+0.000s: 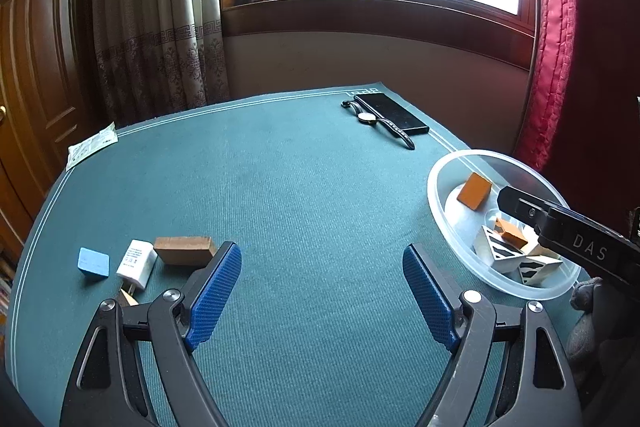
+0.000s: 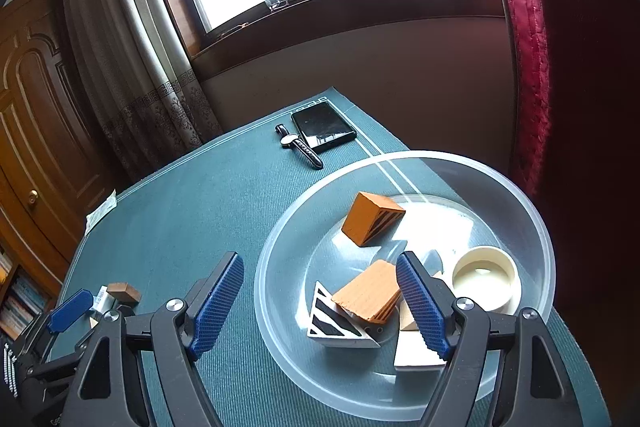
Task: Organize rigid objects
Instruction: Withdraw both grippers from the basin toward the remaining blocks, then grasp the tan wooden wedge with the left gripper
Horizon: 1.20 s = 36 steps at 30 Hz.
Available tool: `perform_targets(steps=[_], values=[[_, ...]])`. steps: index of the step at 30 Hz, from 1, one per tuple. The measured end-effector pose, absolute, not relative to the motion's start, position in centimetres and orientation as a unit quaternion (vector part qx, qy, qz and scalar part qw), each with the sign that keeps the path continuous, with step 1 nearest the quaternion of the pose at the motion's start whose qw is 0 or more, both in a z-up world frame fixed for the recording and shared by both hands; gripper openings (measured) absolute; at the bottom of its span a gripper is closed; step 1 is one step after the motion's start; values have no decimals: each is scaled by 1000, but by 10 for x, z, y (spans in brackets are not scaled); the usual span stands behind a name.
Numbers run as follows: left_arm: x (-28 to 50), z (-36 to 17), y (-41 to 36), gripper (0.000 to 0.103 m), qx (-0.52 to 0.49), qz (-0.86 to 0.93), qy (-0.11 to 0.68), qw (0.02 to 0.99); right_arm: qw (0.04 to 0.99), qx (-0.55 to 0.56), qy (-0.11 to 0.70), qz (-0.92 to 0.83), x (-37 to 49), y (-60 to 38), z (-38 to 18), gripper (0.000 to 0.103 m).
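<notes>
Looking at what's left on the green felt table (image 1: 304, 187), the loose pieces sit bunched near its left edge: a brown wooden rectangular block (image 1: 183, 250), a white plastic plug-in charger (image 1: 137, 263) and a small light-blue rectangular block (image 1: 93, 263). The left gripper (image 1: 322, 291) hangs over the middle of the table with its blue-padded fingers spread wide and nothing between them, so all three lie off to its left, the brown block nearest, just beside the left fingertip. That block's long axis runs roughly crosswise to the fingers, so the gripper would probably need to swing left and turn a bit to close across the short side. The right gripper (image 2: 320, 301) is also spread wide and empty, hovering over the near-left rim of the clear round plastic bowl (image 2: 532, 219) at the table's right edge, which already holds orange and striped blocks plus a cream ring. It's well apart from the leftovers, so the left hand looks like the obvious one for the next pick.
</notes>
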State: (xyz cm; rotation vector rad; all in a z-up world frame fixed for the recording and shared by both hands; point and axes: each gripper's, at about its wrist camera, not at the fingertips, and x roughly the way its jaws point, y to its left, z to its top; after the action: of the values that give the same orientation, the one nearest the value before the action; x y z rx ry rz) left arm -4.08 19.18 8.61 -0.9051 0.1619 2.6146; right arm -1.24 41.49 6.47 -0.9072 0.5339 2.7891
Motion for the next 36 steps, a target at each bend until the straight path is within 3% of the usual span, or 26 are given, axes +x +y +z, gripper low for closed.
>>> perform_targets(steps=[36], values=[[-49,57,92,84,-360,929,-3,85,-34,-350,25,936,-5,306,44,82]])
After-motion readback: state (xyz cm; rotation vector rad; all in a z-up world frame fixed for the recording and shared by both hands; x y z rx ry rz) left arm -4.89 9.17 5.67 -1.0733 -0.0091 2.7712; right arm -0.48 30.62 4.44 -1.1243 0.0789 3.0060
